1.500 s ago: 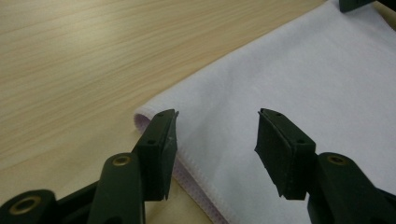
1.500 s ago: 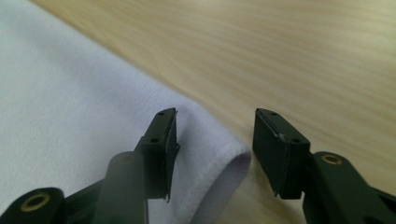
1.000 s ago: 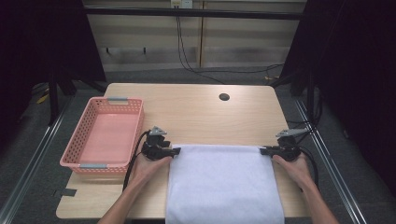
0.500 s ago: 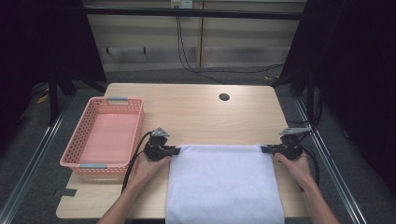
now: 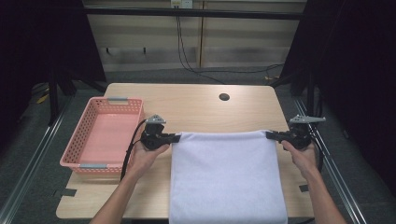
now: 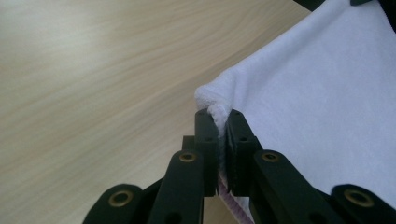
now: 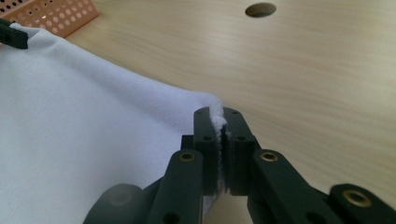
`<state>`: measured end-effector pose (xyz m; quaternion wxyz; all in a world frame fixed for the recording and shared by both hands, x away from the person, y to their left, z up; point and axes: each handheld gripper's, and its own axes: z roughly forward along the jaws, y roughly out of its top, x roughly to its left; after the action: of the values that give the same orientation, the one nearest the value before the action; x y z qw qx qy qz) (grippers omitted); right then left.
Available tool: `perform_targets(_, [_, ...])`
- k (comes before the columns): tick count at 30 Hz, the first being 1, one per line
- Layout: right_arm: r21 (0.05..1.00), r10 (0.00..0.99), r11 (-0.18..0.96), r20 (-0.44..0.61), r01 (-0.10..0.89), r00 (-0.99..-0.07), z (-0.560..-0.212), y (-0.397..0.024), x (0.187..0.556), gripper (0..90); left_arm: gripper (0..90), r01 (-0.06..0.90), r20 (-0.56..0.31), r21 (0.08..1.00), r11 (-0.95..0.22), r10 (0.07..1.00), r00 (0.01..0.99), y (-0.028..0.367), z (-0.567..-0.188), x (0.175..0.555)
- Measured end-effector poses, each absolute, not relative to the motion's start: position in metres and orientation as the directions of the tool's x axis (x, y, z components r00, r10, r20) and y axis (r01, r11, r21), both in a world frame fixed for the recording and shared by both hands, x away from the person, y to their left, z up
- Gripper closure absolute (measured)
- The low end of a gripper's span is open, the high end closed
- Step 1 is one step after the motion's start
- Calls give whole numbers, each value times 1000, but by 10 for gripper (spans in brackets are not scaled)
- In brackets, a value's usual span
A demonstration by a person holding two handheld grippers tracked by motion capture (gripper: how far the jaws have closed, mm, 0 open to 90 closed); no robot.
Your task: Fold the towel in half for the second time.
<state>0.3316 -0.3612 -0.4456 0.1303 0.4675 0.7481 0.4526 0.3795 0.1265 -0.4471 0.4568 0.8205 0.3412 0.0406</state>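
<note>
A white towel (image 5: 226,177) lies over the table's near half and hangs past its front edge. Its far edge is stretched straight between my two grippers and held a little above the wood. My left gripper (image 5: 176,137) is shut on the far left corner; in the left gripper view the jaws (image 6: 219,114) pinch a fold of the towel (image 6: 317,102). At the far right corner my right gripper (image 5: 270,135) is shut too. The right gripper view shows cloth squeezed between its pads (image 7: 217,114), and the towel (image 7: 70,116) runs off to the left.
A pink perforated basket (image 5: 76,135) with nothing in it stands at the table's left, close to my left hand. A round cable hole (image 5: 224,97) sits in the bare wood beyond the towel. The right table edge is close to my right hand.
Both grippers have risen and drawn the towel's far edge up off the table, so it now stretches taut between them. The basket has not moved.
</note>
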Motion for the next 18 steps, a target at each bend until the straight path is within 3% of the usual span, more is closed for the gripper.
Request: perform_targets(18, [871,856,82,187,484,-482,-383,-372,369,866,854,410,-152,869,-277,639,754,113,-382,415])
